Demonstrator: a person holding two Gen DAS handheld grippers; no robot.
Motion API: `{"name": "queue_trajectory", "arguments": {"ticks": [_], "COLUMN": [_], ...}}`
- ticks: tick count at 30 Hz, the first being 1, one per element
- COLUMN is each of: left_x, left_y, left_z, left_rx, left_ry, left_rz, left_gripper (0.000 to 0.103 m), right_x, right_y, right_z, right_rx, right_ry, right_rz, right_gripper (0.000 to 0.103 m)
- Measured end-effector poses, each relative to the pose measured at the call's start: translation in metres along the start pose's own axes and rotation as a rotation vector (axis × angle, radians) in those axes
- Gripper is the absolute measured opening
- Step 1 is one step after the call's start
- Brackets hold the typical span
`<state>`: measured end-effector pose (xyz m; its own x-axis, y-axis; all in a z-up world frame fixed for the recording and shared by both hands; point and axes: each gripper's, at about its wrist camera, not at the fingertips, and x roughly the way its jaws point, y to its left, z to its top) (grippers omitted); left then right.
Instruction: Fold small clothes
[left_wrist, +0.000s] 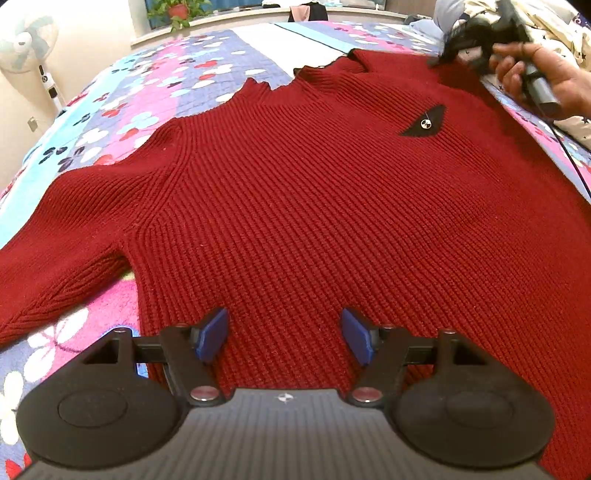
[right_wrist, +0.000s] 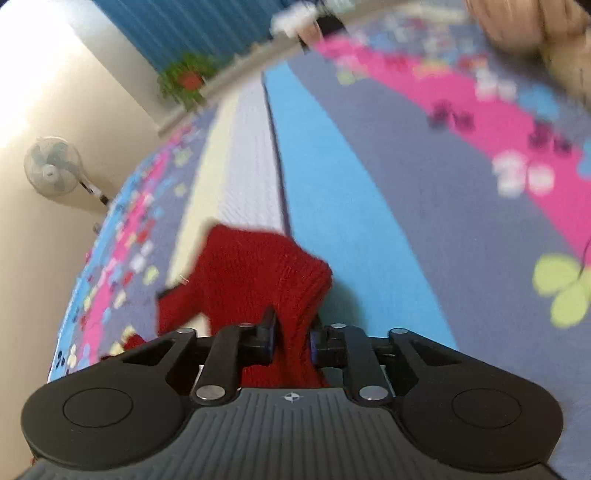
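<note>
A dark red knit sweater (left_wrist: 295, 192) lies spread flat on the bed, front up, with a black patch on the chest and one sleeve stretched out to the left. My left gripper (left_wrist: 284, 338) is open just above the sweater's hem, blue pads apart. My right gripper (right_wrist: 291, 338) is shut on a bunched fold of the red sweater (right_wrist: 251, 273) and holds it lifted above the bed. The right gripper (left_wrist: 491, 29) also shows in the left wrist view at the sweater's far right shoulder, in a hand.
The bed carries a floral quilt (left_wrist: 155, 88) in pink, blue and purple. A standing fan (right_wrist: 53, 171) is by the wall at left. A potted plant (right_wrist: 186, 79) sits on the window ledge. Bedding (left_wrist: 546, 22) is piled at the far right.
</note>
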<state>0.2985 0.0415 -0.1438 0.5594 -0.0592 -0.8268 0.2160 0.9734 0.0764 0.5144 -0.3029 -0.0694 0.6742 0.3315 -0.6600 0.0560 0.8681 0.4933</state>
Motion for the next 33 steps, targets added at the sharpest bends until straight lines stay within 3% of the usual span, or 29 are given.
{"name": "queue_trajectory", "arguments": {"ticks": [2,5,7,8,12,14,19,24,26,28,30,33], "left_x": [0.000,-0.001,0.000,0.000,0.001,0.002,0.005,0.008,0.008,0.008,0.009,0.009], "left_y": [0.000,0.001,0.004,0.006,0.010,0.012,0.015,0.017,0.018,0.019,0.019,0.020], "left_z": [0.001,0.004,0.006,0.006,0.008,0.008,0.011,0.013,0.013,0.013,0.012,0.013], "left_rx": [-0.002,-0.019,-0.034,-0.039,-0.055,-0.061,-0.064,-0.063,-0.063,-0.063,-0.061,-0.062], "left_ry": [0.005,0.014,0.021,0.022,0.029,0.032,0.043,0.048,0.048,0.049,0.048,0.051], "left_rz": [0.001,0.000,-0.006,-0.009,-0.017,-0.021,-0.025,-0.030,-0.033,-0.038,-0.041,-0.045], "left_gripper": [0.073,0.073,0.073,0.073,0.073,0.073,0.073,0.073,0.073,0.073,0.073,0.073], "right_x": [-0.031,-0.086,-0.100,-0.099,-0.076,-0.062,-0.033,0.003,0.018,0.022,0.010,-0.034], "right_y": [0.032,0.097,0.124,0.131,0.143,0.151,0.185,0.219,0.228,0.230,0.222,0.181], "right_z": [-0.012,-0.071,-0.121,-0.140,-0.178,-0.182,-0.173,-0.152,-0.143,-0.130,-0.107,-0.059], "right_rx": [-0.135,-0.494,-0.669,-0.698,-0.660,-0.621,-0.641,-0.638,-0.619,-0.586,-0.541,-0.419], "right_ry": [-0.098,-0.199,-0.134,-0.078,0.111,0.190,0.245,0.261,0.255,0.233,0.168,-0.023], "right_rz": [0.020,0.103,0.179,0.200,0.218,0.230,0.197,0.167,0.130,0.110,0.097,0.060], "right_gripper": [0.015,0.015,0.016,0.017,0.017,0.033,0.042,0.043,0.037,0.016,0.015,0.015]}}
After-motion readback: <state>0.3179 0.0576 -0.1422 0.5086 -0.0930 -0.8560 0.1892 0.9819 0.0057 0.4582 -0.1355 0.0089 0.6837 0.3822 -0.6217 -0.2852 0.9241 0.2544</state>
